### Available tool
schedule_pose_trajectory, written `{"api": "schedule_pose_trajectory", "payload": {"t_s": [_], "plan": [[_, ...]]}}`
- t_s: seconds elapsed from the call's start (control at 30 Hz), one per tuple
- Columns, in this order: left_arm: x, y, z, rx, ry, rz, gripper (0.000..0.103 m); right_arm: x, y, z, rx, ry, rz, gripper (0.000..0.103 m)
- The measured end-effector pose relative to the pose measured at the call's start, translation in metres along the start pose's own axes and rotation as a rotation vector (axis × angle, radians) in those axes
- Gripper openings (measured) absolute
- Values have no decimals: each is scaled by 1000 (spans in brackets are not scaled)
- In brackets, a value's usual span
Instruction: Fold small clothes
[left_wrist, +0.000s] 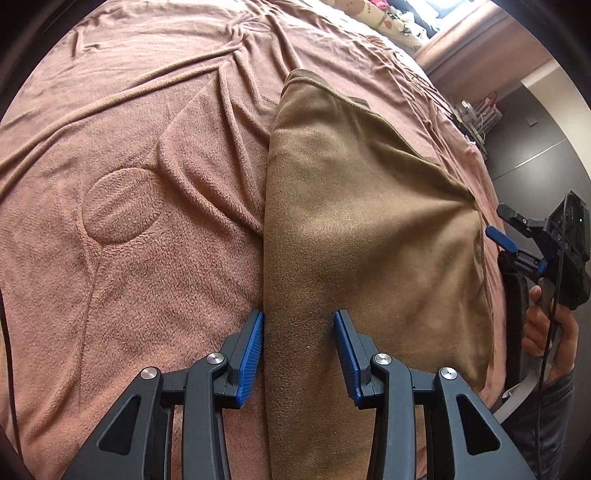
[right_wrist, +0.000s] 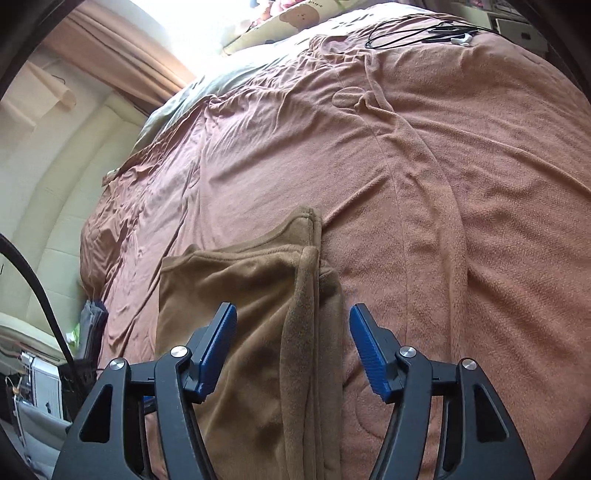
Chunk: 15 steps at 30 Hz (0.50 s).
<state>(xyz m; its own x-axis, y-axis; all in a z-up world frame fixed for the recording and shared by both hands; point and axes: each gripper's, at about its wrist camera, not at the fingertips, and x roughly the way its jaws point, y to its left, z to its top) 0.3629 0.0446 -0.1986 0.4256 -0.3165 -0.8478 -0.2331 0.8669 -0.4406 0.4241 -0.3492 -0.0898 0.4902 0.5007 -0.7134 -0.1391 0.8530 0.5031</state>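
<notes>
From the left wrist camera, the left gripper (left_wrist: 298, 334) points down at a soft tan-brown fleece garment (left_wrist: 369, 229) lying folded on a wrinkled pinkish-brown terry blanket (left_wrist: 129, 184) that covers the bed. Its blue ribbed pads (left_wrist: 253, 354) stand partly apart, with the garment's long folded left edge running up between them; the left pad lies right at that edge and the right pad sits over the cloth, but whether they pinch it or merely rest against it cannot be told. At the right edge of this view the right gripper (left_wrist: 504, 227) is seen from the side, lifted clear of the garment with its blue-tipped fingers apart, and a person's hand (left_wrist: 546, 325) wraps its handle. From the right wrist camera, the right gripper (right_wrist: 293, 332) hangs above the same garment (right_wrist: 229, 295), jaws spread fairly wide with nothing clamped; the pads (right_wrist: 369, 354) do not touch the cloth. A raised ridge of doubled fleece runs up between the fingers, and the garment's neckline end lies farther up the blanket (right_wrist: 443, 184). A coiled black cable (right_wrist: 406, 35) lies at the bed's far end.
</notes>
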Motion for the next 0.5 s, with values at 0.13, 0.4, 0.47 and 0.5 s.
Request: {"api": "schedule_pose_trajectory", "payload": {"t_s": [0.13, 0.4, 0.47, 0.5], "plan": [[-4, 4, -4, -5, -1, -4, 41, 1, 9, -20, -55, 55, -39, 57], [-3, 0, -12, 15, 9, 4, 41, 13, 25, -44, -122, 146, -104, 19], [-2, -3, -14, 24, 14, 4, 41, 11, 26, -42, -128, 138, -133, 7], [-1, -4, -15, 27, 18, 6, 41, 9, 26, -41, -123, 134, -135, 6]]}}
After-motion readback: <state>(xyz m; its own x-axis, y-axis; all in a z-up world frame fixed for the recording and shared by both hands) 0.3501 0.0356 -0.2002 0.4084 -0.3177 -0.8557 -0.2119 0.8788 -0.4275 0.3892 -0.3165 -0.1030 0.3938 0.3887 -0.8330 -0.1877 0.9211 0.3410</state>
